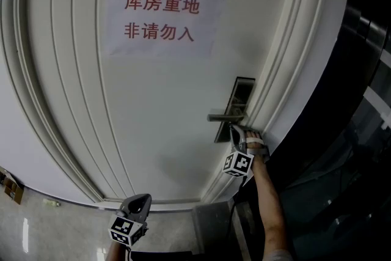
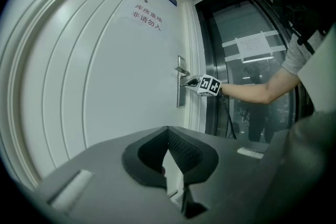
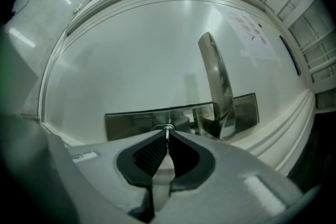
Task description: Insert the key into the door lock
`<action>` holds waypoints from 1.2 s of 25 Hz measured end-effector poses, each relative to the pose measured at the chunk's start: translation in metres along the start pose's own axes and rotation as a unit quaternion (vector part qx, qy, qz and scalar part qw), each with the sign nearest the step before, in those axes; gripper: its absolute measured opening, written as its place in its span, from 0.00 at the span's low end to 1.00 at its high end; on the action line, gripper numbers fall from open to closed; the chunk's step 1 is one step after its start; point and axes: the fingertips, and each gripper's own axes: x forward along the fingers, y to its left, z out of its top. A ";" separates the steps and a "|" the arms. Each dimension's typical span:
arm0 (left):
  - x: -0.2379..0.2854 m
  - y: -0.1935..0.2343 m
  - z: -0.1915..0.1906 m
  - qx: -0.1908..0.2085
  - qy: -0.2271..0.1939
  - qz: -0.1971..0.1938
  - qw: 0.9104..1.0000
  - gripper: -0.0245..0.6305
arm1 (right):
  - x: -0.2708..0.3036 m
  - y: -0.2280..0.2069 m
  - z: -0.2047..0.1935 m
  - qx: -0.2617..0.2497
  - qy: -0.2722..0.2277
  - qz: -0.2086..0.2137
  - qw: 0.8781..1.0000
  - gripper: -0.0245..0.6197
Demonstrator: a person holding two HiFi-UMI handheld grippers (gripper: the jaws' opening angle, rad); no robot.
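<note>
The right tool (image 3: 167, 136) is pinching a small silvery key (image 3: 167, 130) between its closed jaws, only the key's end showing past the pads. That end is sitting at the lock (image 3: 164, 125), a small oval cylinder in a dark metal plate (image 3: 131, 121); how far in the key is going I cannot tell. A lever handle (image 3: 218, 92) is sticking out of the same plate just beside the lock, on the side nearer the plate's middle. In the head view, this tool is pointing level at the plate just below the handle, with a bare arm (image 1: 269, 205) reaching up to it from the lower right. The left tool (image 2: 167, 128) is hanging low and well apart from the lock, its jaws meeting at the tips with nothing between them, facing the same door (image 1: 153, 125). The door is white and panelled, with raised mouldings curving round its field, and a paper sign (image 1: 162, 19) with red characters is sticking to its upper part. A white frame (image 1: 278, 88) is running along the lock side, and dark glass (image 2: 252, 76) is standing beyond it. A pale, glossy floor (image 1: 61, 229) is showing under the door.
</note>
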 end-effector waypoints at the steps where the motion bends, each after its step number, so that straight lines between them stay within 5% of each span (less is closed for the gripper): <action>1: 0.001 -0.001 0.001 0.001 -0.001 -0.001 1.000 0.04 | 0.001 -0.001 0.000 0.000 0.001 -0.002 1.000 0.06; 21: -0.013 -0.005 0.004 0.004 -0.008 0.005 1.000 0.04 | 0.004 0.004 0.001 0.004 0.017 0.000 1.000 0.07; 30: -0.024 -0.002 0.002 0.001 -0.009 0.014 1.000 0.04 | 0.004 0.010 0.008 0.017 0.011 0.001 1.000 0.24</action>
